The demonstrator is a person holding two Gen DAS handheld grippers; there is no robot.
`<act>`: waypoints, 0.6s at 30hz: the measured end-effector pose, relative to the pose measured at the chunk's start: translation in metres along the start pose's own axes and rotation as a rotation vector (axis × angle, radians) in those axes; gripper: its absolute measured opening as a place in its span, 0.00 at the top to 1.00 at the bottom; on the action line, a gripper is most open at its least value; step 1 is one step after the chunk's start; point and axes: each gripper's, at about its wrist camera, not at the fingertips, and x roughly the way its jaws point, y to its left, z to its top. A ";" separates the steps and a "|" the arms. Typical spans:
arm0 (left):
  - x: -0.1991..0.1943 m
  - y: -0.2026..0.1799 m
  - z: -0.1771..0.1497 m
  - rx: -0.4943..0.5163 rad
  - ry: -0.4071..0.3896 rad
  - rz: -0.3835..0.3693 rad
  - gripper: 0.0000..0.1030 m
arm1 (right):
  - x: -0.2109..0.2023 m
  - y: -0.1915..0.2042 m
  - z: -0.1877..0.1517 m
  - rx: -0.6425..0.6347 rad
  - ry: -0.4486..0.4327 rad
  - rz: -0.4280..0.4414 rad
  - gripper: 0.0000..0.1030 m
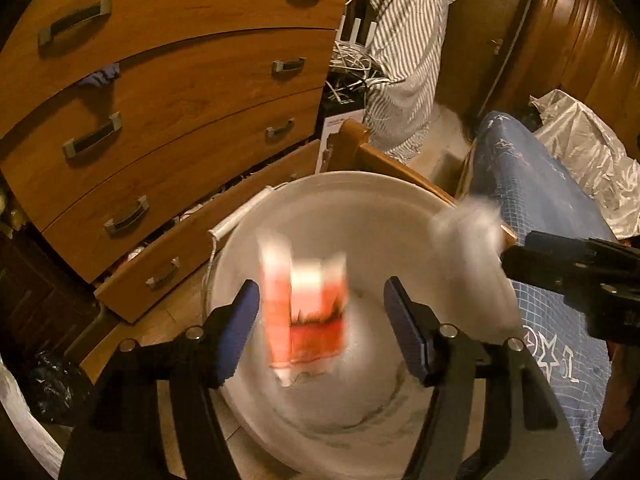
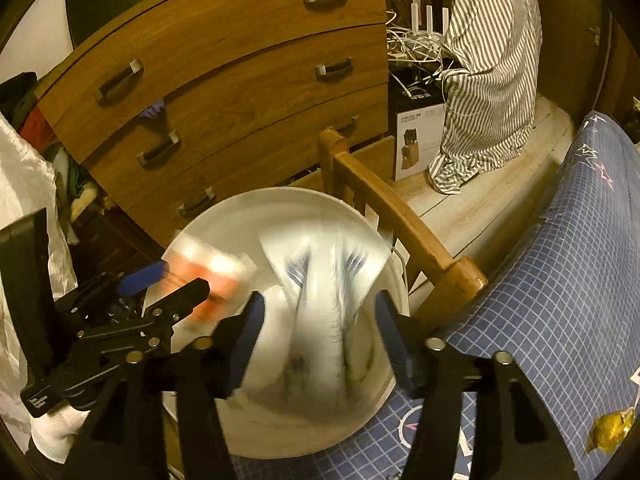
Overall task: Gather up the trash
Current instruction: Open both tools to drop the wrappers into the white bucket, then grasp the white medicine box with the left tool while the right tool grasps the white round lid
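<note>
Item: two pieces of trash, released over the white bucket (image 1: 320, 200).

You are at the drop step. Your left hand-held gripper (image 1: 320, 324) stands wide, pads clear of the red-and-white wrapper (image 1: 306, 304), blurred between them above the bucket's mouth. Your right hand-held gripper (image 2: 320, 332) stands wide too, pads off the white, blue-printed bag (image 2: 324, 280), likewise blurred over the bucket beside the bed (image 2: 560, 280). Next, probably: draw both back and reach for the gold wrapper (image 2: 610, 432) on the bed.

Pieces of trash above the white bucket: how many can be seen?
2. A red-and-white wrapper is between the open left jaws; a white crumpled piece is between the open right jaws. Both are blurred; more may lie hidden inside the bucket.
</note>
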 end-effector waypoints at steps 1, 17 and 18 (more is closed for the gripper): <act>0.000 0.001 0.000 -0.001 0.000 0.002 0.40 | -0.001 -0.001 0.000 0.003 -0.002 0.002 0.41; -0.029 -0.042 -0.023 0.107 -0.027 -0.057 0.40 | -0.121 -0.032 -0.088 0.009 -0.270 -0.019 0.41; -0.031 -0.055 -0.028 0.135 -0.026 -0.077 0.40 | -0.141 -0.043 -0.113 0.024 -0.308 -0.039 0.41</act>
